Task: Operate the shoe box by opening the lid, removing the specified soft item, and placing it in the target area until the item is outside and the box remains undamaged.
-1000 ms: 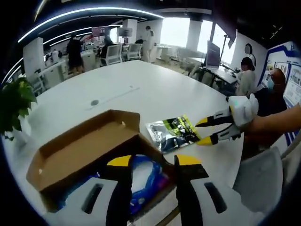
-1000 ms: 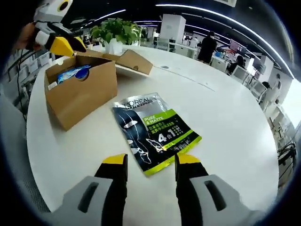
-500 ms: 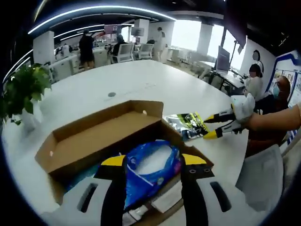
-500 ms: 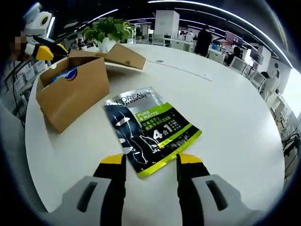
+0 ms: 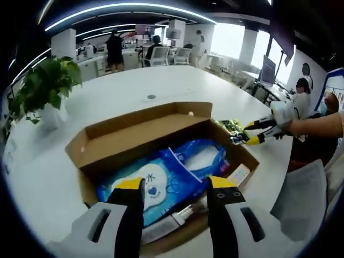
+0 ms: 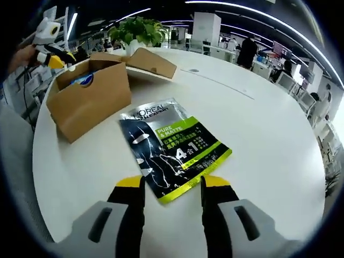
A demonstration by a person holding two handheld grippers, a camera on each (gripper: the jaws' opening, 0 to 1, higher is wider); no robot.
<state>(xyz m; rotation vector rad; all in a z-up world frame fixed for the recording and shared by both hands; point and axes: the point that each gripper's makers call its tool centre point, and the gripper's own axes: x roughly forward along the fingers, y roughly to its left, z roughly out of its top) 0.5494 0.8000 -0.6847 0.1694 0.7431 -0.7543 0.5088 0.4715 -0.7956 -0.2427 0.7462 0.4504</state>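
**Open shoe box at the left gripper, sachet lying out on the worktop**

In the left gripper view, the left gripper (image 5: 174, 188) rises from the bottom of the frame with its yellow-tipped jaws apart and nothing between them. Just beyond the tips sits the shoe box (image 5: 239, 152), lid (image 5: 129, 129) folded back toward the upper left. Inside lies a blue soft pack (image 5: 172, 177) with a white panel, and small white items are tucked along the near wall at lower centre. Past the box's far right corner, the sachet (image 5: 232, 128) lies flat on the white worktop (image 5: 134, 86). The right gripper (image 5: 257, 133) enters from the right edge, held by a hand, its yellow tips just beside the sachet. A potted plant (image 5: 45, 88) stands at the left, and office desks with people fill the top of the frame.

In the right gripper view, that gripper's jaws stand apart at the bottom centre, empty, with the sachet's green lower edge just ahead of the tips; here its dark printed face reads clearly. Upper left, the box shows its closed cardboard side, which hides most of the contents except a sliver of blue at the rim. The left gripper hovers above it at the top left corner.
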